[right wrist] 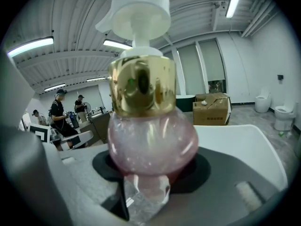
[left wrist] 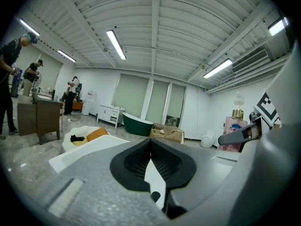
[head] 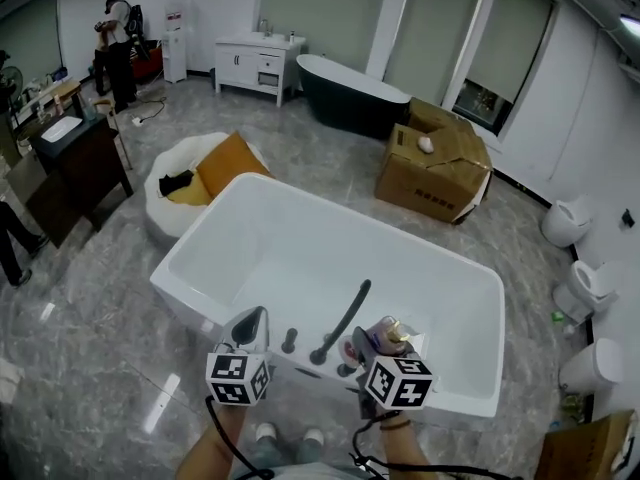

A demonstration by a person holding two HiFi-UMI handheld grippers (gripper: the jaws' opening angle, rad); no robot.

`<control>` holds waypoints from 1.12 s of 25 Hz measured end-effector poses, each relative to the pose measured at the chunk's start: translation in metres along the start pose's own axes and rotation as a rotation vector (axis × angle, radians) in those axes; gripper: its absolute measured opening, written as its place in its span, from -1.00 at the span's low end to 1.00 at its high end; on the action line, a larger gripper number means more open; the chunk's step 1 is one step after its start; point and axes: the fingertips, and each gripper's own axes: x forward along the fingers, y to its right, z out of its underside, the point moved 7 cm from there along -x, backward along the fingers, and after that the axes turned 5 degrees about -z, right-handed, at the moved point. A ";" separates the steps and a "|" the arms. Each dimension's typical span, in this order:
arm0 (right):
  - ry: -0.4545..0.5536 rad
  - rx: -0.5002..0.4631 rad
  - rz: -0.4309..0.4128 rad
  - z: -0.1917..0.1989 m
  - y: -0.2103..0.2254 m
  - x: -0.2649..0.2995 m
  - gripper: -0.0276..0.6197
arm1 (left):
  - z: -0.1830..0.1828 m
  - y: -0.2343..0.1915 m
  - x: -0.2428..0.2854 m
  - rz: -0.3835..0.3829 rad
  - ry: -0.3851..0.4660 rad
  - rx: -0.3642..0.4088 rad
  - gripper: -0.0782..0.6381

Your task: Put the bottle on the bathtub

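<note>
A pink pump bottle (right wrist: pixel 150 135) with a gold collar and a white pump head fills the right gripper view. My right gripper (right wrist: pixel 146 175) is shut on its round body. In the head view the bottle (head: pixel 388 332) is held upright over the near rim of the white bathtub (head: pixel 300 258), right of the black faucet (head: pixel 342 320). Whether its base touches the rim is hidden. My left gripper (head: pixel 253 324) hangs over the same rim further left, shut and empty. In the left gripper view its pads (left wrist: pixel 151 145) meet, and the bottle (left wrist: pixel 233 132) shows at the right.
Behind the tub stand a cardboard box (head: pixel 435 163), a dark freestanding tub (head: pixel 350 93) and a white round seat with an orange cushion (head: pixel 205 173). Toilets (head: pixel 568 220) line the right wall. A dark cabinet (head: pixel 75 158) and a person (head: pixel 118 43) are at the far left.
</note>
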 end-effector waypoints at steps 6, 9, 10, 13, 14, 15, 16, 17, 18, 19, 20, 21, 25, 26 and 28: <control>-0.059 -0.052 -0.115 0.009 -0.025 0.027 -0.19 | 0.018 -0.033 -0.034 -0.146 -0.022 -0.036 -0.76; -0.091 -0.078 -0.178 0.017 -0.043 0.039 -0.19 | 0.024 -0.052 -0.054 -0.224 -0.027 -0.049 -0.76; -0.101 -0.085 -0.199 0.020 -0.048 0.042 -0.19 | 0.026 -0.057 -0.061 -0.248 -0.029 -0.053 -0.76; -0.140 -0.109 -0.254 0.034 -0.065 0.050 -0.19 | 0.038 -0.069 -0.083 -0.313 -0.042 -0.068 -0.76; -0.154 -0.118 -0.270 0.039 -0.070 0.052 -0.19 | 0.042 -0.073 -0.090 -0.333 -0.046 -0.075 -0.76; -0.168 -0.128 -0.284 0.043 -0.075 0.055 -0.19 | 0.046 -0.077 -0.095 -0.351 -0.049 -0.082 -0.76; -0.181 -0.136 -0.295 0.046 -0.079 0.058 -0.19 | 0.049 -0.081 -0.100 -0.367 -0.052 -0.090 -0.76; -0.193 -0.144 -0.306 0.049 -0.083 0.060 -0.19 | 0.052 -0.084 -0.104 -0.381 -0.056 -0.097 -0.76; -0.204 -0.150 -0.314 0.052 -0.086 0.061 -0.19 | 0.055 -0.086 -0.107 -0.394 -0.061 -0.105 -0.76; -0.215 -0.156 -0.322 0.056 -0.088 0.062 -0.19 | 0.059 -0.087 -0.110 -0.404 -0.065 -0.112 -0.76; -0.224 -0.161 -0.330 0.059 -0.090 0.063 -0.19 | 0.063 -0.088 -0.113 -0.414 -0.070 -0.118 -0.76; -0.233 -0.167 -0.337 0.062 -0.092 0.064 -0.19 | 0.066 -0.090 -0.116 -0.422 -0.073 -0.124 -0.76; -0.263 -0.188 -0.362 0.070 -0.105 0.070 -0.19 | 0.072 -0.099 -0.124 -0.443 -0.080 -0.133 -0.76; -0.268 -0.192 -0.367 0.071 -0.107 0.072 -0.19 | 0.074 -0.101 -0.123 -0.446 -0.082 -0.133 -0.76; -0.275 -0.200 -0.375 0.078 -0.109 0.078 -0.19 | 0.081 -0.104 -0.122 -0.449 -0.087 -0.136 -0.76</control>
